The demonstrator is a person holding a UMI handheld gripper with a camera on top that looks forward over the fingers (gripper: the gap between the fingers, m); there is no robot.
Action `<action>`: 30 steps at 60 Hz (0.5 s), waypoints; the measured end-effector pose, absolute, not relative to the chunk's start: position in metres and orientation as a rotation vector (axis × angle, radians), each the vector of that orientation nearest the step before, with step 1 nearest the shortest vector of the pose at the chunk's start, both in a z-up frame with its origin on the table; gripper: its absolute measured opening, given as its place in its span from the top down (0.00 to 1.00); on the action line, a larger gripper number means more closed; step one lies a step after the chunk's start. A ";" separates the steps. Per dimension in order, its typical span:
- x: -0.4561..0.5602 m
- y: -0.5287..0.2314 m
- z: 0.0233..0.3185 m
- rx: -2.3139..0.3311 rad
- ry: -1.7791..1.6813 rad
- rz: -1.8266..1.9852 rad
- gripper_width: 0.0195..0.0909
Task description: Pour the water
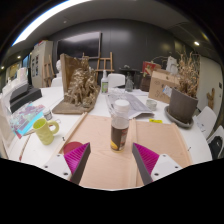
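A clear plastic bottle [120, 125] with a pale cap and a dark band of label or liquid around its middle stood upright on a tan mat [105, 150], just ahead of the gripper [112, 158] and centred between the lines of its two fingers. The fingers [79, 160] were spread wide, their magenta pads facing inward, and held nothing; the bottle was beyond their tips, not yet between them.

Judging by its look, the bottle would be light and fairly stiff, with smooth, somewhat slippery walls that could dent or slide under a hard squeeze. The best hold would likely be around the straight middle of the body, below the shoulder, so it could be tipped without twisting.

To the near left, a yellow-green mug [45, 129] sat on the white table [60, 118], the probable vessel for the water, though its contents could not be made out. Farther left lay a dark keyboard-like device [25, 97]. Beyond the bottle stood a wooden model [78, 85], and to the far right a dark pot holding dried plants [184, 100].
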State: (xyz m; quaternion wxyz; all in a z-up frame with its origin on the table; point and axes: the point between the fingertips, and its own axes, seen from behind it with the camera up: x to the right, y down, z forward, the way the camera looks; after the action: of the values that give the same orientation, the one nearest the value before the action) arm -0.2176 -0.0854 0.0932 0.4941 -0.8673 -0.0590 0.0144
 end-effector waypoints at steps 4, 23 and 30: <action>-0.223 -0.064 0.092 -2.054 -0.165 0.020 0.07; -0.204 0.018 0.053 -2.039 -0.071 -0.013 0.08; -0.202 0.026 0.044 -2.030 -0.086 0.000 0.37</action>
State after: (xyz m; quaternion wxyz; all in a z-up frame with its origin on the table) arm -0.2021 0.0261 0.0437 0.5268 -0.8492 -0.0358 0.0000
